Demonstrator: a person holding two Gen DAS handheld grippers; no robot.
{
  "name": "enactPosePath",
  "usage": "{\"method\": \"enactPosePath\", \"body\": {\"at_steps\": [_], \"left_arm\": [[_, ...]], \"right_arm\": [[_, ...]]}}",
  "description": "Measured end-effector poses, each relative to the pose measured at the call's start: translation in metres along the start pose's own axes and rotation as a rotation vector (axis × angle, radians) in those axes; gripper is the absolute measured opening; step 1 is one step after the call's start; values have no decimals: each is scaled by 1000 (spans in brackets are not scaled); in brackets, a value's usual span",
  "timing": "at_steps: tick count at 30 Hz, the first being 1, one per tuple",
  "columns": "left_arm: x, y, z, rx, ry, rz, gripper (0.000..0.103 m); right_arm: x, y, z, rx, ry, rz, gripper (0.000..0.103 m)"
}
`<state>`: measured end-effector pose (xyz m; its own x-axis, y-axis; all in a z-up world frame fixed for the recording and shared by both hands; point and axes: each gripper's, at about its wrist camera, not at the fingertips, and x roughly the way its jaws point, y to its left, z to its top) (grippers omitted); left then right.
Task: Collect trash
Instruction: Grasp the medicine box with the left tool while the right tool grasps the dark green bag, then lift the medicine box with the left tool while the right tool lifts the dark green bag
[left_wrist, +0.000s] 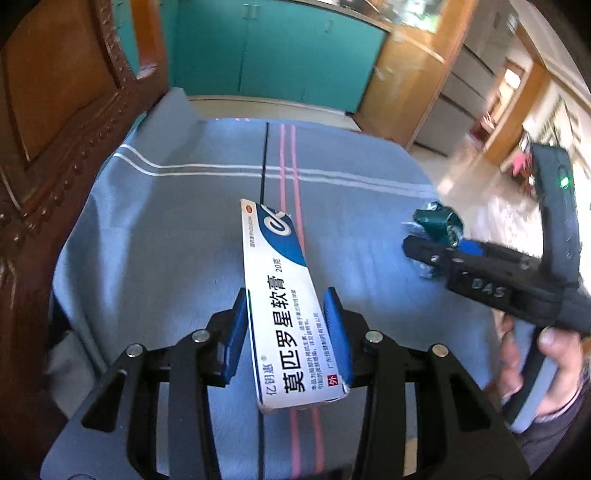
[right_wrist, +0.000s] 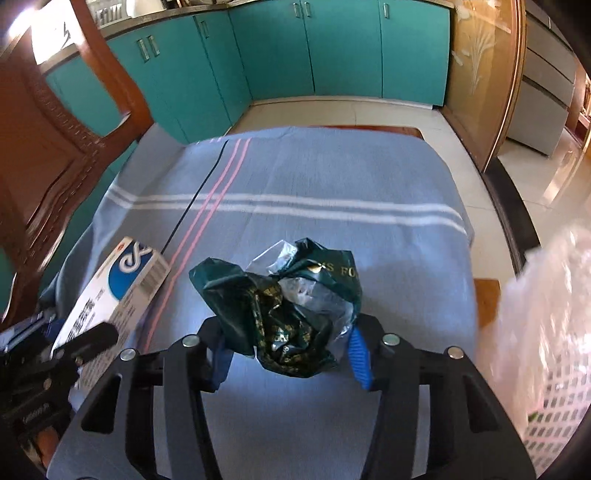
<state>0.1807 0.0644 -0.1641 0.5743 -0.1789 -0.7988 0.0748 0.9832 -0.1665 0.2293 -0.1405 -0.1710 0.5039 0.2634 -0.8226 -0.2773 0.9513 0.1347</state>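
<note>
A white and blue ointment box (left_wrist: 277, 288) sticks out forward between the blue pads (left_wrist: 236, 332) of my left gripper (left_wrist: 286, 295), which is shut on it above the blue cloth. The same box (right_wrist: 122, 284) shows at the left of the right wrist view, with the left gripper (right_wrist: 88, 343) on it. A crumpled dark green and silver wrapper (right_wrist: 280, 306) sits between the pads of my right gripper (right_wrist: 286, 332), both pads touching it. From the left wrist view, the wrapper (left_wrist: 437, 221) bulges at the tip of the right gripper (left_wrist: 424, 251), which a hand (left_wrist: 543, 354) holds.
A blue striped cloth (right_wrist: 332, 184) covers the table. A carved wooden chair back (left_wrist: 55, 147) stands at the left edge. A white lattice basket (right_wrist: 554, 398) lined with clear plastic sits at the right. Teal cabinets (right_wrist: 295, 55) line the far wall.
</note>
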Motion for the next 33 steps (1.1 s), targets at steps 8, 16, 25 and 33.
{"method": "enactPosePath", "body": {"at_steps": [8, 16, 25, 33], "left_arm": [[2, 6, -9, -1, 23, 11, 62], [15, 9, -11, -25, 54, 50, 73], [27, 0, -13, 5, 79, 69, 73], [27, 1, -14, 2, 81, 69, 48]], "right_arm": [[-16, 8, -27, -80, 8, -42, 70], [-21, 10, -27, -95, -20, -95, 78], [-21, 17, -23, -123, -32, -91, 79], [-22, 20, -23, -120, -39, -85, 82]]}}
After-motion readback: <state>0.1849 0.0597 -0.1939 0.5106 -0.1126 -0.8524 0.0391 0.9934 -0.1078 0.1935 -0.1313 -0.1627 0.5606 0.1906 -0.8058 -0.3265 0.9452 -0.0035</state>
